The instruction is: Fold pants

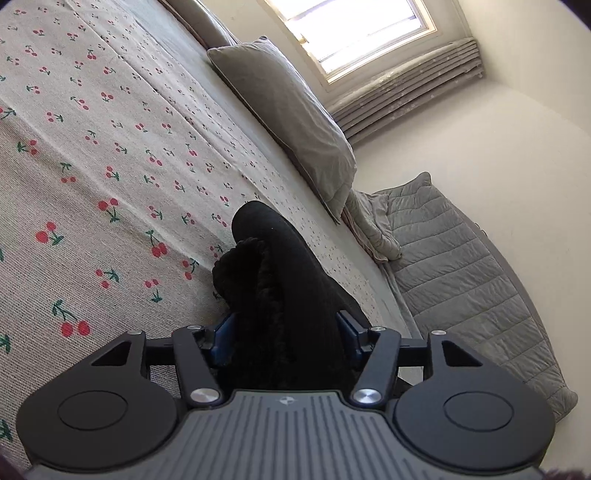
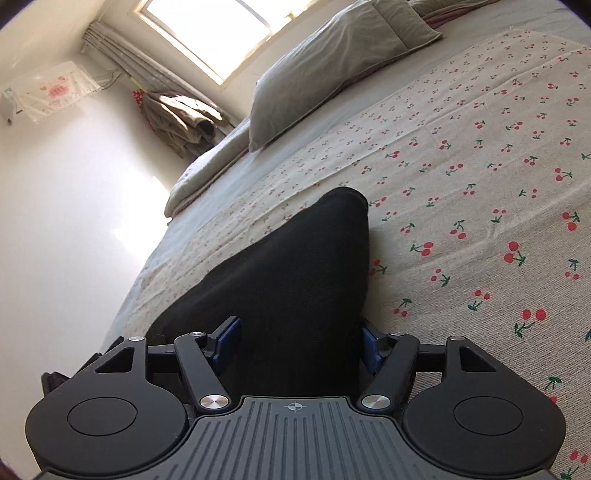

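Black pants (image 1: pixel 280 273) are bunched between the blue pads of my left gripper (image 1: pixel 284 332), which is shut on them. The fabric rises forward over the cherry-print bedspread (image 1: pixel 110 166), with a fuzzy inner lining showing at its left. In the right wrist view, my right gripper (image 2: pixel 299 343) is shut on another part of the black pants (image 2: pixel 295 266). That fabric stretches ahead as a wide taut fold above the cherry-print bedspread (image 2: pixel 461 184). The pants hide both grippers' fingertips.
A grey pillow (image 1: pixel 291 114) lies at the head of the bed, also in the right wrist view (image 2: pixel 325 70). A quilted grey blanket (image 1: pixel 461 266) lies beside the bed by the wall. A window (image 2: pixel 207 33), hanging clothes (image 2: pixel 177 118) and a white wall (image 2: pixel 55 221) are beyond.
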Motion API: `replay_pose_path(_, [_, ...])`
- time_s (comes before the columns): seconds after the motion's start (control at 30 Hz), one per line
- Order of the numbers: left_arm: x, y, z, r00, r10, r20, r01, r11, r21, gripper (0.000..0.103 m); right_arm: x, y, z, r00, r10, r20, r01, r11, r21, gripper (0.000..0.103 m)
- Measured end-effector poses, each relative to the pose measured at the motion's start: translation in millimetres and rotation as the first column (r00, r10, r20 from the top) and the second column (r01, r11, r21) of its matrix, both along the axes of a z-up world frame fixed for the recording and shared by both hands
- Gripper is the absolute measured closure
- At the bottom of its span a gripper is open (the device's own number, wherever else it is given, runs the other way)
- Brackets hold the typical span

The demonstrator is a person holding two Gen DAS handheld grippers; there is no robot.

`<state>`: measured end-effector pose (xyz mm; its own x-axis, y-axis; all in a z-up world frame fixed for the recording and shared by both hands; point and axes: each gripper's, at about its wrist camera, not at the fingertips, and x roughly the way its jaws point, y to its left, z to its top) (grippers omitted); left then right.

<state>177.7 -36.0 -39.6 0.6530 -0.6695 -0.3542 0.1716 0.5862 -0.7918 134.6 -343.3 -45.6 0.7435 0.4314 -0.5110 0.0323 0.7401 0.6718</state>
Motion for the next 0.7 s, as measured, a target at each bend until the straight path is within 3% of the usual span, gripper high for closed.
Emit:
replay_pose_path(0.17, [-12,8,25,0.999,0.033,0.044,-0.038,0.993,0.113,0.031,-17,2,23,0.999,0.001,0.050,0.000,1.000,-0.021,0.024])
replay_pose_path(0.27, [-23,12,42,0.998,0.033,0.059,-0.042,0.986,0.164,0.030,-33,10,37,0.998,-0.004,0.069,0.013,0.992,-0.125,0.023])
replay_pose_path(0.4, [-46,7,57,0.996,-0.046,0.081,0.026,0.974,0.225,0.030,-54,28,54,0.992,0.041,0.117,-0.008,0.964,-0.266,0.023])
replay_pose_path(0.57, [-68,-6,54,0.984,-0.172,0.037,0.153,0.939,0.307,0.031,-79,43,63,0.984,0.105,0.141,-0.052,0.940,-0.338,0.024])
replay_pose_path(0.63, [-73,-9,50,0.980,-0.200,0.007,0.188,0.930,0.316,0.037,-85,48,64,0.984,0.133,0.122,-0.081,0.929,-0.360,0.024])
replay_pose_path(0.7, [-78,-9,45,0.977,-0.211,-0.010,0.204,0.931,0.304,0.053,-94,54,62,0.980,0.171,0.107,-0.118,0.917,-0.381,0.025])
